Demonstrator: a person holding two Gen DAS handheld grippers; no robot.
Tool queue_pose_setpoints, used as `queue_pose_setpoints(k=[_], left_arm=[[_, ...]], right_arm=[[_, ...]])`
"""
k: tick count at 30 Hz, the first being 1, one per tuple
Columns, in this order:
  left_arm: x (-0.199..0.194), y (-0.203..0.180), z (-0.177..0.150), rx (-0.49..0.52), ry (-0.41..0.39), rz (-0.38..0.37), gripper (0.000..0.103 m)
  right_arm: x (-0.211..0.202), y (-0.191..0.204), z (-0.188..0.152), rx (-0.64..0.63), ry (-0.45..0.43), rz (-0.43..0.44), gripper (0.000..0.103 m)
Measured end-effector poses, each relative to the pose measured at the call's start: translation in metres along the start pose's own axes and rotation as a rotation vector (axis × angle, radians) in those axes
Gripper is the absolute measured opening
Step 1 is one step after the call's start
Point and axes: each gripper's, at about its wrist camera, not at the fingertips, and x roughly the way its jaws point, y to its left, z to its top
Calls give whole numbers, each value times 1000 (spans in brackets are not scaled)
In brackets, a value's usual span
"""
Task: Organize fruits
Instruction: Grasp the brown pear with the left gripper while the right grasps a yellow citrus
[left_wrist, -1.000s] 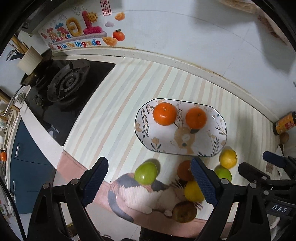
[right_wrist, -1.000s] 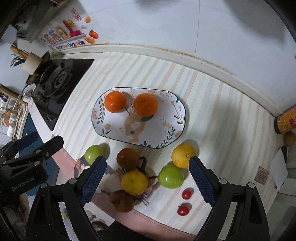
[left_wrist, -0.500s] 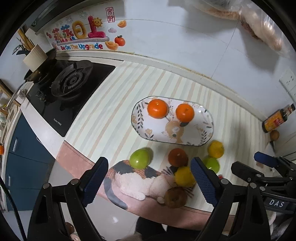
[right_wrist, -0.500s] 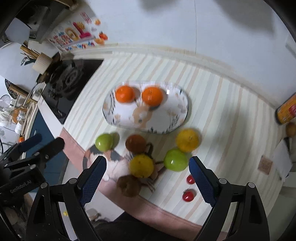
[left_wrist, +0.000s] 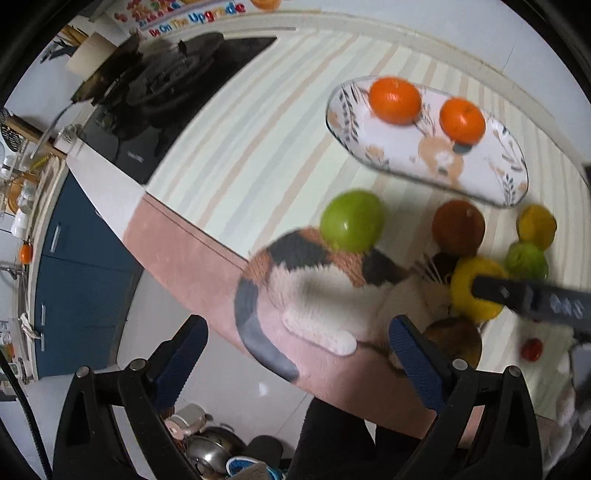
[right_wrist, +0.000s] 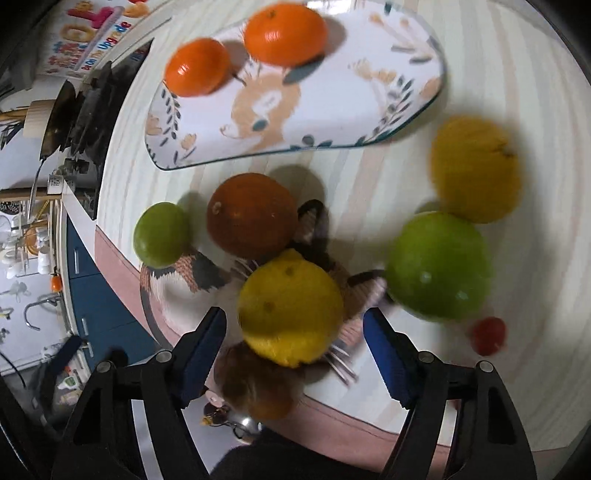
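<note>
An oval patterned plate (right_wrist: 332, 122) holds two oranges (right_wrist: 284, 31) (right_wrist: 197, 66); it also shows in the left wrist view (left_wrist: 480, 177). Loose fruit lies in front of it: a yellow citrus (right_wrist: 290, 306), a dark orange fruit (right_wrist: 253, 216), two green apples (right_wrist: 439, 266) (right_wrist: 160, 234), a yellow-orange fruit (right_wrist: 474, 168) and a brown fruit (right_wrist: 255, 387). My right gripper (right_wrist: 293, 354) is open, its jaws on either side of the yellow citrus, close above it. My left gripper (left_wrist: 295, 354) is open and empty over the cat-print mat (left_wrist: 325, 295), short of the left green apple (left_wrist: 351, 219).
Two small red tomatoes (right_wrist: 487, 334) (left_wrist: 532, 349) lie at the right. A black gas hob (left_wrist: 166, 85) stands at the far left of the striped counter. The counter's front edge runs under both grippers, with blue cabinets (left_wrist: 81, 266) below.
Both grippers have dropped and moved in towards the fruit. The right one has come down close over the yellow citrus; the left has swung left and lower, over the mat's edge.
</note>
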Motion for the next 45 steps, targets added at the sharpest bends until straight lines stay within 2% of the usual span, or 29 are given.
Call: queue_pose_setpoints(k=[1,6,15,19,21,22,24,29,32,41,45], left_arm=[[2,-2,-3,4,-1,-1,100],[4,-22,-18,47,22,-85,100],[17,-81,-32,220,89,-217,100],[30,-107,-31,295,108,-224,100],[38,-118,-32,331,110,-221,86],[43,-121,-32,343,115,-220,64],[45,-118,-33,317,116,-240,64],[47,-94,-32,254,99,-192,64],[52,-82,-31,214,108,-207,64],[53,-70,-30,168,103,-220,64],[36,-62,-19,169,83,-238,64]], right_arm=[[7,1,2,-2,6,0,68],[3,-3,-5,-34,-29,-18,67],[-35,-54,-39,-10,-38,-34,67],[-37,-73,-46,21,-35,-39,67],[-35,-76,-47,31,-32,-42,67],[-33,-78,-48,32,-31,-46,67],[-32,-79,-49,32,-27,-50,67],[-23,-69,-51,-3,-7,-56,67],[-15,-67,-51,-8,13,-58,68],[-4,-60,-54,-23,67,-80,67],[-8,-53,-56,-35,64,-72,67]])
